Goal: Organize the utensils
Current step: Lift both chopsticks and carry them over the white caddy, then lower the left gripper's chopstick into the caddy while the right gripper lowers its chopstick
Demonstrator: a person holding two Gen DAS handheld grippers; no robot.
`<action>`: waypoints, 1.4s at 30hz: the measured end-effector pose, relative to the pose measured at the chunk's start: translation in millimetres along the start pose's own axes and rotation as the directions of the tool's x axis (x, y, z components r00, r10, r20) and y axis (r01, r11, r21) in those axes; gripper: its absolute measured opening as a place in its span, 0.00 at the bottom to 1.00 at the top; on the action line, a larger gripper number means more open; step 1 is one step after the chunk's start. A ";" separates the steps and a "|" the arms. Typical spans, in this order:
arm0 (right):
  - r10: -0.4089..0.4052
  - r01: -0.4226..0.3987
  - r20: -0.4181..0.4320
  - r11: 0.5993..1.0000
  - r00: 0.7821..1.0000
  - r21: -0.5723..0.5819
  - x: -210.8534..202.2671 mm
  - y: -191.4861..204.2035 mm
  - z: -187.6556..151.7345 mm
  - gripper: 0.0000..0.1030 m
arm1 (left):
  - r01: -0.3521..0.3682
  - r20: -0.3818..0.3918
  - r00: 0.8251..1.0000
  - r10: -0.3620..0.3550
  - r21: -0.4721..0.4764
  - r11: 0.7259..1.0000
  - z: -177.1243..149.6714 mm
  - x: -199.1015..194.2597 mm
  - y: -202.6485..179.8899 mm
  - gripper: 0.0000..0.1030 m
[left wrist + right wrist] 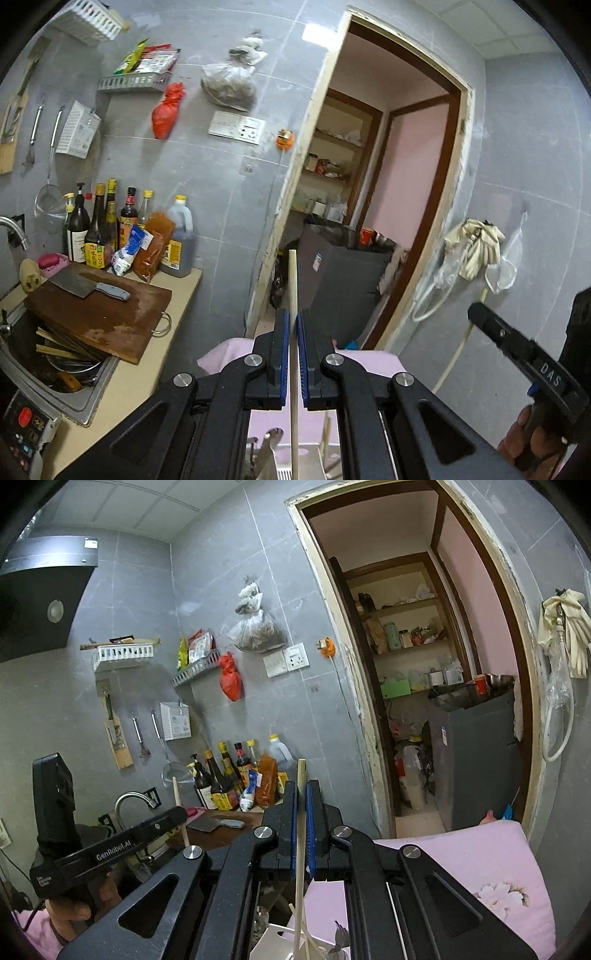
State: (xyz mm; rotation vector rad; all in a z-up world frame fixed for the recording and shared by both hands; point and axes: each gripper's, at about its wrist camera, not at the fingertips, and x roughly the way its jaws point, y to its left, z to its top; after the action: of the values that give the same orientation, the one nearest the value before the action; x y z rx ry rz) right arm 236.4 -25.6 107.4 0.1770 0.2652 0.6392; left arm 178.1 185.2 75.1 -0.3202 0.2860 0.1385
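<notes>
Cleaver (90,286) on board (110,317), seemingly over sink (79,400).

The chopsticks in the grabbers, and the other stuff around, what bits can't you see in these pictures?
- Left wrist view: left gripper is shut on a chopstick; its lower end is cut off by the bottom edge.
- Right wrist view: right gripper is shut on a chopstick; the gripper body hides part of its lower length.
- Sink: the cutting board covers much of it.
- Bottle labels: too small to read.

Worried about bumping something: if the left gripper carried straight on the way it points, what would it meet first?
The left gripper, shut on a chopstick, points at the doorway; probably the dark grey cabinet inside comes first, though depth is unclear.
</notes>
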 end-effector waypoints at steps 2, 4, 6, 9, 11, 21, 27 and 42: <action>-0.012 0.012 -0.003 1.000 1.000 0.005 3.3 -0.5 -3.2 0.04 | -0.004 0.006 1.000 0.004 -0.003 1.000 -0.6 2.1 3.5 0.05; -0.023 0.023 -0.006 1.000 1.000 0.010 5.5 -1.6 -6.7 0.04 | -0.006 -0.001 1.000 0.006 -0.003 1.000 -2.8 7.6 7.7 0.05; -0.031 0.031 -0.009 0.999 0.999 0.014 8.4 -2.3 -9.5 0.04 | -0.009 -0.007 1.000 0.009 -0.002 1.000 -5.4 12.1 10.5 0.05; -0.043 0.043 -0.016 0.999 0.999 0.016 12.5 -3.8 -14.0 0.04 | -0.012 -0.011 1.000 0.012 0.001 1.000 -10.2 17.7 13.0 0.05; -0.053 0.054 -0.022 0.998 0.998 0.020 16.2 -6.3 -19.6 0.04 | -0.016 -0.014 1.000 0.016 0.007 1.000 -13.8 20.6 13.9 0.05; -0.091 0.093 -0.065 0.995 0.994 0.030 30.1 -12.4 -46.1 0.04 | -0.014 -0.066 0.998 0.017 0.044 0.999 -35.6 38.2 15.5 0.05; -0.114 0.115 -0.074 0.993 0.991 0.008 33.0 -9.8 -59.0 0.04 | -0.022 -0.070 0.997 0.026 0.050 0.999 -46.1 41.3 18.6 0.05; -0.153 0.150 -0.106 0.988 0.983 -0.027 41.1 -10.8 -88.8 0.04 | -0.053 -0.089 0.994 0.062 0.091 0.994 -77.1 50.1 17.1 0.05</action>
State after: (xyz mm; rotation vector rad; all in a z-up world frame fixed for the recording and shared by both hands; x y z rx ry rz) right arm 247.7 -1.9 12.6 0.1030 0.3727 0.5004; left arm 203.1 180.3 -15.0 -0.2312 0.3914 0.1678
